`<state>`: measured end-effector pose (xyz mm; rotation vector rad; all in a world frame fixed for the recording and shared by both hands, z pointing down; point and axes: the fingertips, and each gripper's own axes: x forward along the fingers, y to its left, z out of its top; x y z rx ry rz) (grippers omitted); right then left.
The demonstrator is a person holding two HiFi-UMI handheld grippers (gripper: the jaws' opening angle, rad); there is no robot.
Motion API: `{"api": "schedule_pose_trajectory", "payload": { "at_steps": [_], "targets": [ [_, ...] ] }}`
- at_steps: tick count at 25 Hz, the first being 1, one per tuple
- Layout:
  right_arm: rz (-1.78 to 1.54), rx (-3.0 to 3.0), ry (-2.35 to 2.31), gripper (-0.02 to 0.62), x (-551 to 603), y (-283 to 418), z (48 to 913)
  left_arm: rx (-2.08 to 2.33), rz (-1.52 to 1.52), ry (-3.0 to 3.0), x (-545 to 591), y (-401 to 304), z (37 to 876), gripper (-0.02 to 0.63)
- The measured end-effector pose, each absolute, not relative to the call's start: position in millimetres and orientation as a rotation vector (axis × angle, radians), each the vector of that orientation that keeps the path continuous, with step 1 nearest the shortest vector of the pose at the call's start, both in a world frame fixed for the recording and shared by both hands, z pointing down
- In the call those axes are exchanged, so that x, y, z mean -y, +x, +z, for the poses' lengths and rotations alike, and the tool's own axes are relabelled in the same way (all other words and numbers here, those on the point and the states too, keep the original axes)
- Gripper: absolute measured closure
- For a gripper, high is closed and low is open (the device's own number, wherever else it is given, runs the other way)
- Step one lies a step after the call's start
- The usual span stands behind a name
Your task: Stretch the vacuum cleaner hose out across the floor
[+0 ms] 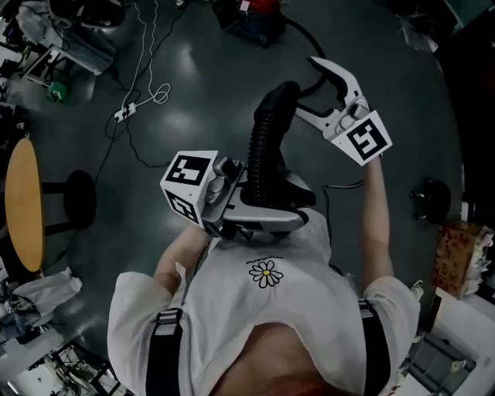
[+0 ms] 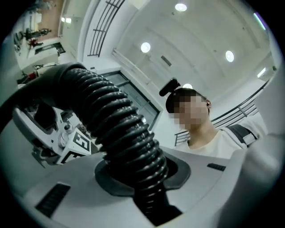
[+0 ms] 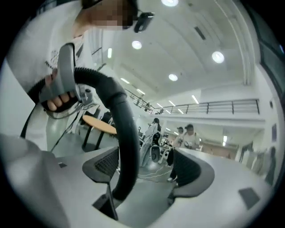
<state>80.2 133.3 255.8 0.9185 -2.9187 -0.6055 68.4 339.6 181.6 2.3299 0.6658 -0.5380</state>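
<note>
Clearly the hose [image 1: 263, 139] is off the floor [image 1: 193, 77] and in hand rather than laid out. In the head view the left gripper [image 1: 282, 205] sits at the centre of the picture, close to the person's chest, and is clenched on the ribbed black hose. Its own view shows the ribs squeezed between the two pads. From that grip the hose climbs toward twelve o'clock and arches over toward the right gripper [image 1: 306, 87] at about one o'clock.

That claw is released. In the right gripper view a smooth black stretch of hose stands between the jaws, hard by the pad at nine o'clock, while the pad at three o'clock is well clear of it. A thin black run then leads on toward the vacuum cleaner [image 1: 259, 23] at twelve o'clock, at the far edge of the floor.

I judge this to be the hand-over-hand stage: one claw holds while the other is free to find a fresh hold. The next move probably calls for closing the right jaws on the hose. The gripped length then needs drawing away from the cleaner and lowering, so that the hose lies straight, not looped.
</note>
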Motion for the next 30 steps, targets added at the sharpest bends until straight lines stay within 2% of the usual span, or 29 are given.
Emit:
{"api": "schedule_pose_trajectory", "payload": {
  "at_steps": [3,5,11,16,20,24,30],
  "targets": [
    [-0.166,2.98,1.028,0.224,-178,109,298,-0.537,-0.681,2.276,-370,21,179,0.506],
    [-0.04,2.966,1.048,0.224,-225,103,316,-0.473,-0.722,2.298,-400,-10,174,0.506],
    [-0.078,2.759,0.671,0.224,-366,14,384,-0.343,-0.766,2.414,-497,-57,168,0.506],
    [-0.028,2.87,0.44,0.224,-439,-65,386,-0.413,-0.891,2.513,-582,-86,132,0.506],
    [0.113,3.036,0.343,0.224,-484,-115,378,-0.438,-0.854,2.653,-650,-86,117,0.506],
    [0.069,3.072,0.241,0.224,-541,-154,383,-0.455,-0.841,2.623,-708,-85,119,0.506],
    [0.219,3.109,0.183,0.224,-613,-208,401,-0.442,-0.779,2.602,-788,-68,128,0.506]
  ]
}}
